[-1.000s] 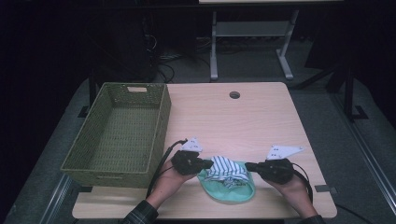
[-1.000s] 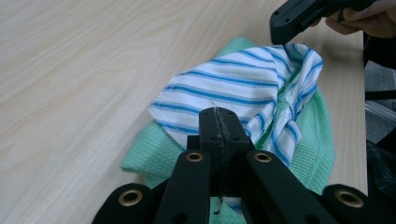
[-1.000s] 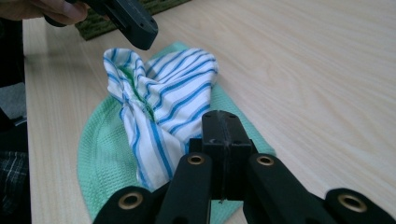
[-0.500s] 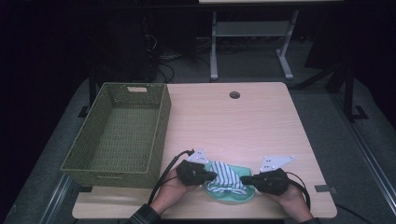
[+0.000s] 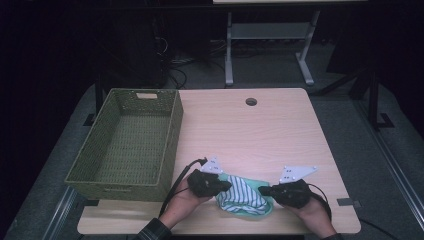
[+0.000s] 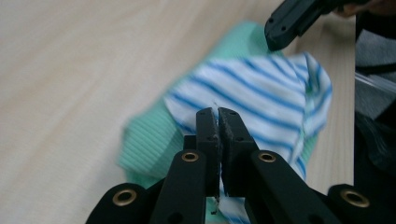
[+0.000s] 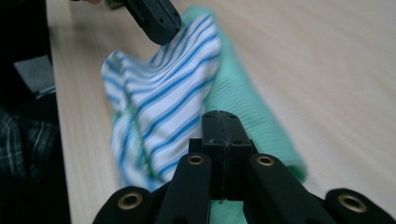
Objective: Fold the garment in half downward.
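Green basket [image 5: 127, 142] at left of frame, well apart. Striped cloth [image 5: 242, 194] low centre, stretched between left gripper [image 5: 226, 183] and right gripper [image 5: 263, 190]. Both pinched closed on its edges.

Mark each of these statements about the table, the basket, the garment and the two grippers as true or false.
1. The green wicker basket holds folded clothes. False: it is empty.
2. The striped garment lies near the table's front edge, between the two grippers. True.
3. The left gripper stands wide open above the basket. False: it is pinched shut on the garment's edge.
4. The right gripper is shut at the garment's other end. True.
5. The garment has red dots. False: blue and white stripes over mint green.
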`<state>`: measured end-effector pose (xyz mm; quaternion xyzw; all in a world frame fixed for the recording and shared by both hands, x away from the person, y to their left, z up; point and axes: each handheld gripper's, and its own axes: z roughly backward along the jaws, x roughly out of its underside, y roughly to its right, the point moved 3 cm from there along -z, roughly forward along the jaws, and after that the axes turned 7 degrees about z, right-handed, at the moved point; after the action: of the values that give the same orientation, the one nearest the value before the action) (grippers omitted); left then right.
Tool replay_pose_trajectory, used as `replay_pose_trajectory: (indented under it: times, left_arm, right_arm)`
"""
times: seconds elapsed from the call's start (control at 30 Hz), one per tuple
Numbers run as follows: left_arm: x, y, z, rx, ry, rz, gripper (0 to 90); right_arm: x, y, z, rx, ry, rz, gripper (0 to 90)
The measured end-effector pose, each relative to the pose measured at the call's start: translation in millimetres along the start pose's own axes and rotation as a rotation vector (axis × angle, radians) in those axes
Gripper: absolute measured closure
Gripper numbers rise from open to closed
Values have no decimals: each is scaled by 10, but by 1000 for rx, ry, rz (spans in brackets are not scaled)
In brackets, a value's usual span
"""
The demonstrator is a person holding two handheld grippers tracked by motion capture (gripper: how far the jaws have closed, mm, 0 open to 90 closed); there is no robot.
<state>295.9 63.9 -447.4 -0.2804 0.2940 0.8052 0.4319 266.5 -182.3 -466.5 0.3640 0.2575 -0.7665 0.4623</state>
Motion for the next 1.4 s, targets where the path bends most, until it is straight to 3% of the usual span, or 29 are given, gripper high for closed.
replay_pose_trajectory:
  times: [0.07,0.2,0.43,0.53,0.63,0.73,0.87,0.97,1.17,1.4]
  left_arm:
    - [-80,-47,17,-16,22,11,869]
    - [-128,-149,-98,-47,5,28,874]
    - [-56,-283,-333,-96,-103,14,885]
    - [-16,-304,-404,-101,-131,8,893]
    - [-22,-297,-395,-98,-127,8,893]
    - [-59,-282,-312,-76,-86,25,878]
    - [-124,-187,-161,-35,-21,46,875]
    - [-118,-55,-81,3,3,40,875]
    - [7,192,-105,76,-16,29,876]
    - [161,455,-185,144,-53,14,877]
  right_arm:
    - [-38,71,8,24,-1,-3,895]
    - [-45,172,-74,44,-19,-19,895]
    - [69,239,-266,57,-114,-34,897]
    - [96,250,-271,55,-109,-42,897]
    - [92,240,-264,59,-110,-39,897]
    - [70,257,-232,63,-86,-37,896]
    - [10,318,-172,89,-60,-47,896]
    - [-48,386,-158,106,-41,-48,896]
    - [-153,519,-262,105,-20,-36,896]
    - [-219,528,-450,63,-40,-21,896]
